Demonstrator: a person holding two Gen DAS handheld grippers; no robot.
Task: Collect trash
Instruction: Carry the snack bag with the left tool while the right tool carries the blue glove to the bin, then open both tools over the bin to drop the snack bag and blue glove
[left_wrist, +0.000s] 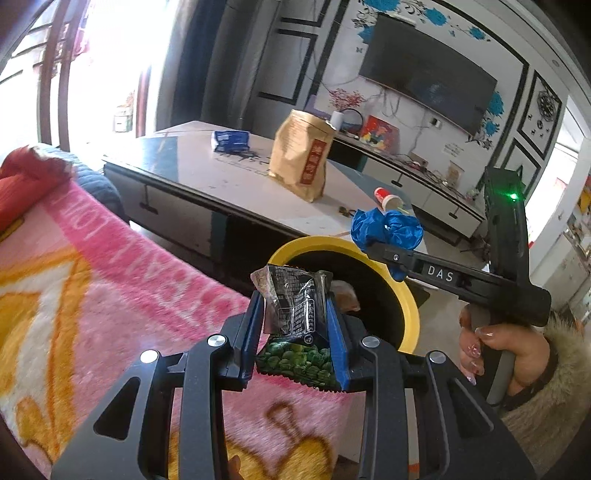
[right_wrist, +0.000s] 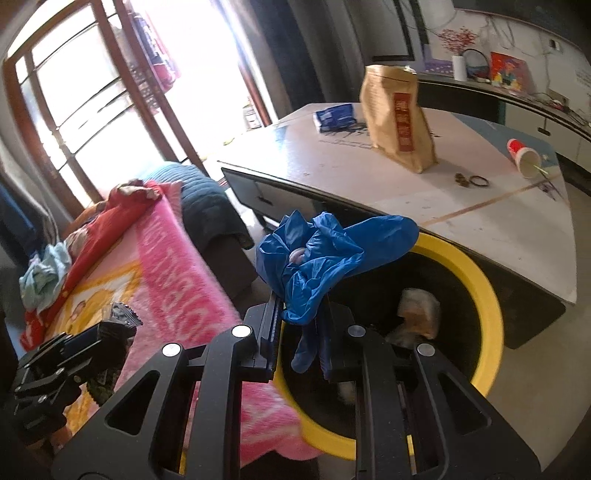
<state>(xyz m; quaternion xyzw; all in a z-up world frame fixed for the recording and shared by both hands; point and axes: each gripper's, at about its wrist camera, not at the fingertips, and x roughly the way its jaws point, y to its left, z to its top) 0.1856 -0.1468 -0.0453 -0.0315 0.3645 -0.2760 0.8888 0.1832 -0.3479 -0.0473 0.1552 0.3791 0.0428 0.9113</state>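
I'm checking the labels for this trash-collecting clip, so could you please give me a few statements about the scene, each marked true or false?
1. The left gripper holds a snack packet. True.
2. The right gripper is empty. False: it is shut on a crumpled blue bag.
3. The bin has a yellow rim. True.
4. The paper cup stands upright on the table. False: it lies on its side.
5. The bin is empty. False: some crumpled trash already lies inside.
6. A brown paper bag stands on the table. True.
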